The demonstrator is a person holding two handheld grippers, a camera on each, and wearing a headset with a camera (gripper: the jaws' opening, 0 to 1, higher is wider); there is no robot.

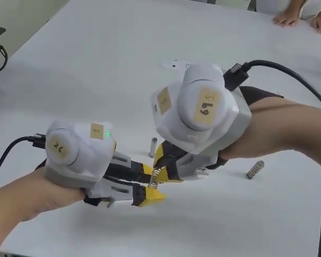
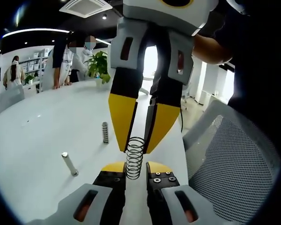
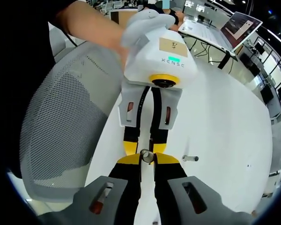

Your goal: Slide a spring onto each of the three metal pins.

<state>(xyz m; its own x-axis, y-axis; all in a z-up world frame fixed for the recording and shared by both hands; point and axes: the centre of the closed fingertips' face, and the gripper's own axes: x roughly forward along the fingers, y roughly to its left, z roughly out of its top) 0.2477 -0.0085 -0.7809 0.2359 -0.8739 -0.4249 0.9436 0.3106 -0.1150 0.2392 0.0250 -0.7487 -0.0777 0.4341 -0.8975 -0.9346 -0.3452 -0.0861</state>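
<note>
1. A white table (image 1: 96, 64) is seen below.
2. A spring (image 1: 155, 178) is held above it, pinched at one end by the left gripper (image 2: 136, 168).
3. The spring's other end is clamped by the right gripper (image 3: 147, 160), jaws nearly together.
4. A pin (image 1: 153, 145) and a second spring (image 1: 254, 169) are seen near the held spring, on the table.

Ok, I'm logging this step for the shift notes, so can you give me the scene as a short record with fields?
held item: spring, stretched between the two grippers
left tongs: shut on the spring's near end
right tongs: closed around the spring's other end
on table: metal pin standing upright; second spring lying on its side
</note>
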